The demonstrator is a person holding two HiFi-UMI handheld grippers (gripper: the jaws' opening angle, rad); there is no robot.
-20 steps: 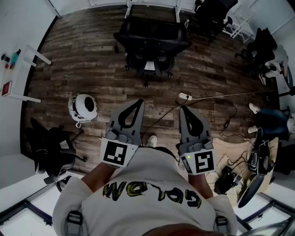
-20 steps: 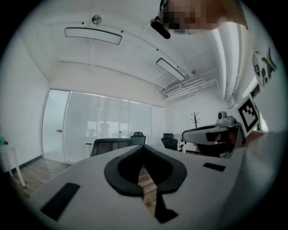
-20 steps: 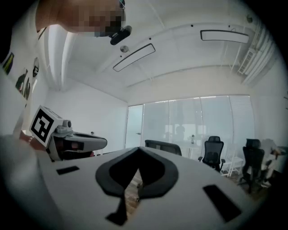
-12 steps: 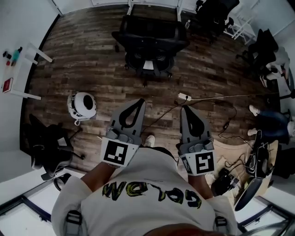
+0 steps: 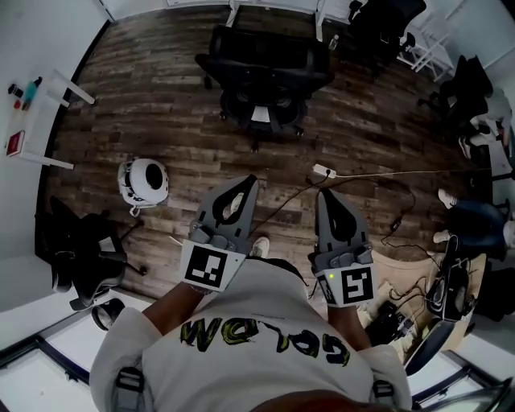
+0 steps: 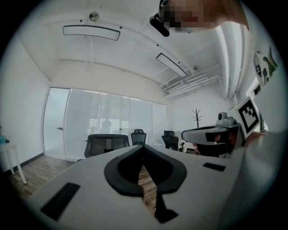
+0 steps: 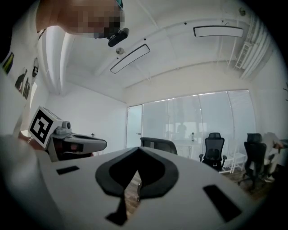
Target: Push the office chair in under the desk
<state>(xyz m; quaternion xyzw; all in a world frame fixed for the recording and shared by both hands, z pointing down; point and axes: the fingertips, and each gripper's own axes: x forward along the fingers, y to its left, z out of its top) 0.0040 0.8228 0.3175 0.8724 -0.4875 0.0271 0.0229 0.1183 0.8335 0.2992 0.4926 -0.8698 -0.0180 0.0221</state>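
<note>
The black office chair [image 5: 264,76] stands on the wood floor, its back toward me, in front of the white desk [image 5: 235,10] at the top edge, of which only the legs show. My left gripper [image 5: 248,182] and right gripper [image 5: 325,195] are held side by side, level, well short of the chair, both shut and empty. In the left gripper view the chair [image 6: 107,144] sits beyond the shut gripper [image 6: 144,147]. The right gripper view shows the chair's backrest [image 7: 158,144] just past the shut gripper [image 7: 137,149].
A white round object [image 5: 143,182] lies on the floor at left. A power strip [image 5: 323,170] with a cable crosses the floor between me and the chair. Another black chair [image 5: 80,249] stands at lower left, more chairs [image 5: 378,24] at upper right, a seated person [image 5: 475,217] at right.
Both grippers stay shut and nearly still. The left gripper's tip has edged slightly right, and the view has shifted a little.
</note>
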